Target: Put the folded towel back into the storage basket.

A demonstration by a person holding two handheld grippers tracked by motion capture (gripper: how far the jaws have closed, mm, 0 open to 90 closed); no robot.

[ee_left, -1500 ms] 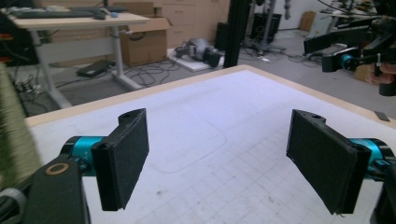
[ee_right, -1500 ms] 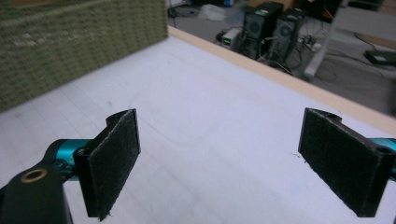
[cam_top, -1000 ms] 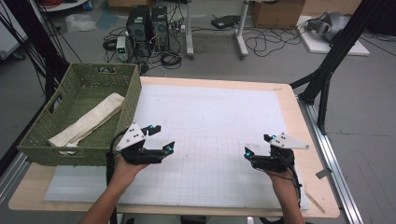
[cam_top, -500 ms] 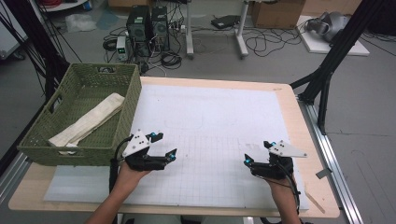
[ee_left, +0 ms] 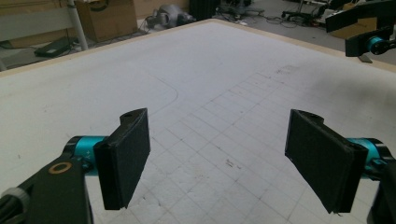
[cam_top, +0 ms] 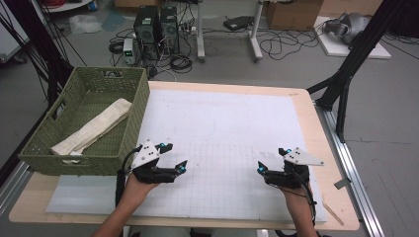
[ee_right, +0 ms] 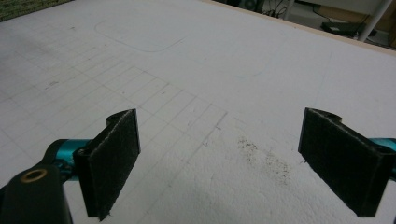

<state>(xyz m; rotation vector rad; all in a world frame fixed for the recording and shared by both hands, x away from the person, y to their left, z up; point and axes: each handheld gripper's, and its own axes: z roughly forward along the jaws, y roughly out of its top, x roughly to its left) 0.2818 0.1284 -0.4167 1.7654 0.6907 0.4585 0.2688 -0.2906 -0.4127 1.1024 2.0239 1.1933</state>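
A person is holding 2 grippers over a white mat (cam_top: 222, 128) on a wooden table (cam_top: 316, 133). The left gripper (cam_top: 174, 157) is hovering at the near left of the mat, its jaws standing wide apart with nothing between them. The right gripper (cam_top: 271, 159) is hovering at the near right, well apart from the left one, its jaws also spread wide and holding nothing. A green basket (cam_top: 59, 160) is sitting at the table's left edge, just beside the left gripper, and a folded cloth (cam_top: 94, 128) is lying inside it. In the left gripper view, the right gripper (ee_left: 369, 35) is showing far off at the upper right.
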